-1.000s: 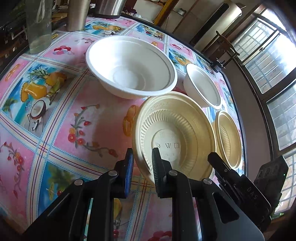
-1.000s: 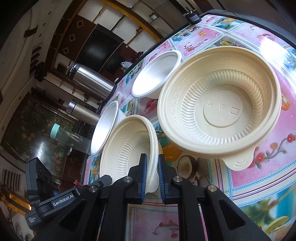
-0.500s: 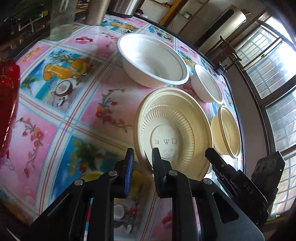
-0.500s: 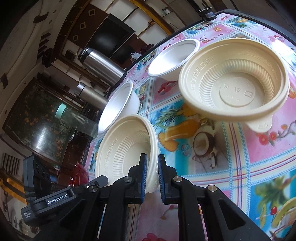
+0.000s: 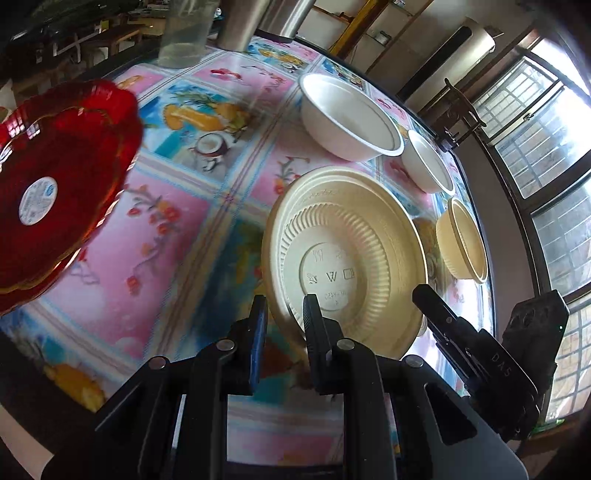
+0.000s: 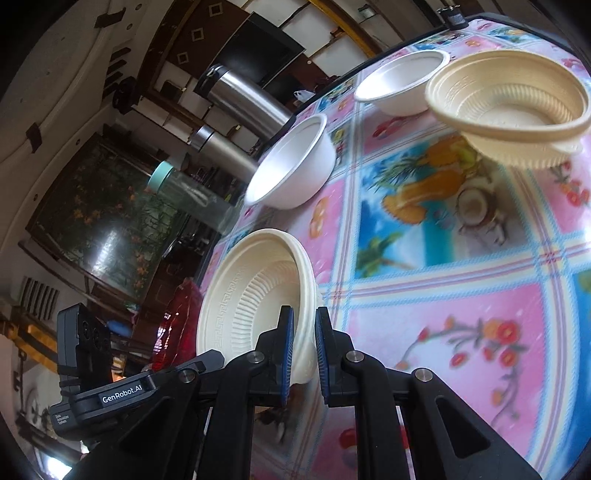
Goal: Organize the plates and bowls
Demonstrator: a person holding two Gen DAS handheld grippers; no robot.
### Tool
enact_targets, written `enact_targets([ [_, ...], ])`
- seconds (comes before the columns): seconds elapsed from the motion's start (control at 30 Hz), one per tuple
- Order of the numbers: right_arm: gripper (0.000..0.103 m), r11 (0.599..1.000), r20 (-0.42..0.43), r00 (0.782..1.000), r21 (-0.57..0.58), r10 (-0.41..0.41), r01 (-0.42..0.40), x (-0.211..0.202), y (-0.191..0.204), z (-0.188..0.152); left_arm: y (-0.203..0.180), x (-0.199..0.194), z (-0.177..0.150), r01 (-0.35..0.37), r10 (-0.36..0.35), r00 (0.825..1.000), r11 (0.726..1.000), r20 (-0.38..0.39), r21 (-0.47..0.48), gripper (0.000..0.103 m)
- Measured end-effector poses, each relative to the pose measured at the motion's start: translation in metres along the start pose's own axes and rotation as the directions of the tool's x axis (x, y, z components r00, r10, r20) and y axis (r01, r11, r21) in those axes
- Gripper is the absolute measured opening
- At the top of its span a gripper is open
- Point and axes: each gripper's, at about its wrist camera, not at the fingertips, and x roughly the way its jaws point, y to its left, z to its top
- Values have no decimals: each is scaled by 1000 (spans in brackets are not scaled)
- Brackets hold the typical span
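In the left wrist view, the left claw (image 5: 282, 319) is pinching the near rim of a wide cream ribbed plastic bowl (image 5: 345, 258), its two fingers closed down to the thickness of that rim — the bowl is tilting up off the counter (image 5: 173, 236), which is wearing a glossy pink-and-blue fruit-print cloth. Just beyond it to the right, a smaller cream ribbed plastic bowl (image 5: 463, 240) is hanging in the grip of the other tool near the right edge. Farther back, a large white smooth bowl (image 5: 349, 118) and a small white smooth bowl (image 5: 428, 162) are sitting side by side on the cloth. At the left, a stack of red scalloped translucent plates (image 5: 55, 184) with a round white sticker is resting near the counter's edge. A clear glass jar (image 5: 186, 33) and a steel flask (image 5: 243, 22) are standing at the far side.

In the right wrist view, the right claw (image 6: 303, 332) is gripping the smaller cream bowl (image 6: 255, 295) by its rim, blue-padded fingers nearly together on either side of the wall, the bowl turned on edge above the near left of the counter (image 6: 461, 302). The wide cream bowl (image 6: 509, 107) is floating at far right, clear of the cloth. The large white bowl (image 6: 291, 162) is lying left of centre, the small white bowl (image 6: 399, 81) beyond it — the red plates (image 6: 177, 325) are peeking out low at left.
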Motion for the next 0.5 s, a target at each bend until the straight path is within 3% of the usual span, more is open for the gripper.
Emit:
enact_targets([
  [0.23,12,999,-61,998,-35,0,-2,8,28,-36,29,-26,-21,-16,16,1000,1000,-2,-1,17],
  [0.5,12,998,-103,994,-55,-34,28,3,57,-45,46,-51,-29,19,-19,1000,1000,4,-5,17],
])
